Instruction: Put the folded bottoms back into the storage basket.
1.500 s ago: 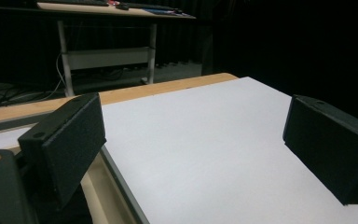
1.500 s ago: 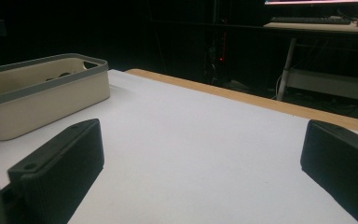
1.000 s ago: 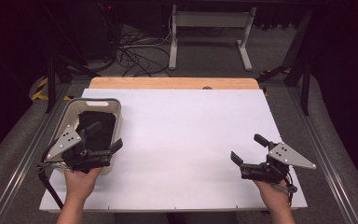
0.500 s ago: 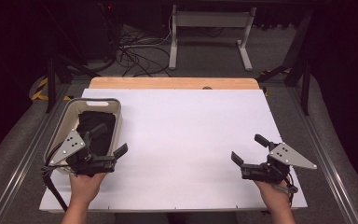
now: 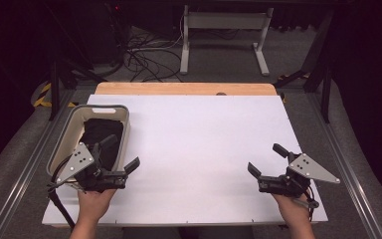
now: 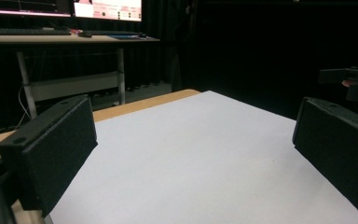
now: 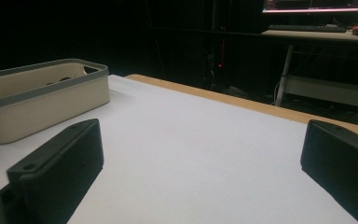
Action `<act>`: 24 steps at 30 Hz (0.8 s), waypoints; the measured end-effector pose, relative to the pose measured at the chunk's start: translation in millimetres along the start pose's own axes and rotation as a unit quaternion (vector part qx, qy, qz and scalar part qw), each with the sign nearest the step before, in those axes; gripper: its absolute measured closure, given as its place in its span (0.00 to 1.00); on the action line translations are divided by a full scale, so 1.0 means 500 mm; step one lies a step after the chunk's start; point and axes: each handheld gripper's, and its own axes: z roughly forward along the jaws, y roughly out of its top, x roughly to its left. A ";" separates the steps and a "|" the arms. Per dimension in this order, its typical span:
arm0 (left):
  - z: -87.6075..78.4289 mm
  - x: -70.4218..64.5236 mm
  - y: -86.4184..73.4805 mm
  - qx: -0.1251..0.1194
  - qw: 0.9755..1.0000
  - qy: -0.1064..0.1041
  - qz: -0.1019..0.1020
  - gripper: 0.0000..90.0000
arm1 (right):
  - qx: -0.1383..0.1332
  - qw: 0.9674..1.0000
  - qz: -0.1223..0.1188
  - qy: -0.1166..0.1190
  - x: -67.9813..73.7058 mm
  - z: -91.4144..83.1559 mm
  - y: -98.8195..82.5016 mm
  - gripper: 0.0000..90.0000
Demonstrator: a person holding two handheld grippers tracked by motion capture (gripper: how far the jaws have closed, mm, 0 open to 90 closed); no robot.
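**Left gripper backs out of the bin, empty**

The white table sheet point(image 5: 199, 154) lies bare across its middle, and the beige plastic bin point(image 5: 59, 152) sits at its left edge with the black cloth point(image 5: 99, 130) bundled inside, right where it was a second ago. What has changed is the left gripper point(image 5: 121, 155): a second ago it reached over the bin and onto the cloth, and now it has drawn back toward the person and swung out over the bin's near right corner, pointing across the table. Its jaws stand wide with nothing between them (the left gripper view shows only white sheet in the gap). I'd judge the cloth is either just dropped in or a grab that came away with nothing; either way it rests in the bin.

The right gripper point(image 5: 266, 160) has not stirred at the table's near right, jaws spread wide and empty too.

As for writing, the distant monitor point(image 6: 108, 8) glows, but nothing on it can be read; no labels on bin or grippers.
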 end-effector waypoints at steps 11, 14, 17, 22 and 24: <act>-0.009 0.002 -0.013 0.000 1.000 0.004 0.002 0.00 | -0.008 1.000 -0.007 0.003 0.005 0.000 -0.006 0.00; -0.008 0.001 -0.017 -0.003 1.000 0.004 0.001 0.00 | -0.012 1.000 -0.015 0.003 0.007 0.001 -0.008 0.00; -0.008 -0.001 -0.022 -0.003 1.000 0.004 0.003 0.00 | -0.018 1.000 -0.019 0.003 0.008 0.000 -0.013 0.00; -0.009 -0.001 -0.033 0.000 1.000 0.012 0.006 0.00 | -0.022 1.000 -0.021 0.005 0.008 -0.002 -0.014 0.00; -0.011 0.000 -0.037 0.001 1.000 0.013 0.007 0.00 | -0.023 0.999 -0.022 0.003 0.007 -0.003 -0.014 0.00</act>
